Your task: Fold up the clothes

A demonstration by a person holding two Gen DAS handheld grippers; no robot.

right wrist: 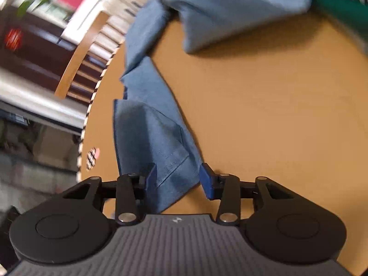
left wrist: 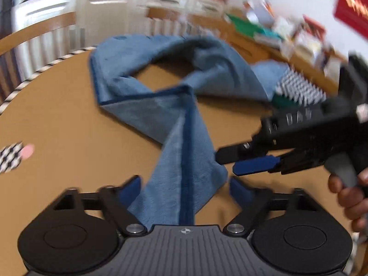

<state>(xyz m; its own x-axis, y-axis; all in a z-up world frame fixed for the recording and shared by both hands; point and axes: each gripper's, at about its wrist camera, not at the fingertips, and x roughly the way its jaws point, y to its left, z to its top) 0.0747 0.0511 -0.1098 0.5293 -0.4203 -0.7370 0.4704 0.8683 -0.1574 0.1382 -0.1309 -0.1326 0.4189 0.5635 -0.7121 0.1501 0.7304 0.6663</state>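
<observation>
A blue towel (left wrist: 181, 184) is draped between the parted left gripper (left wrist: 185, 188) and right gripper (right wrist: 178, 177); contact looks absent, though blurred.

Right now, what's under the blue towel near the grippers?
The brown table lies under the towel, bare on both sides of it. Its near end lies between the left gripper's open jaws. Whatever the cloth itself covers is hidden.
</observation>
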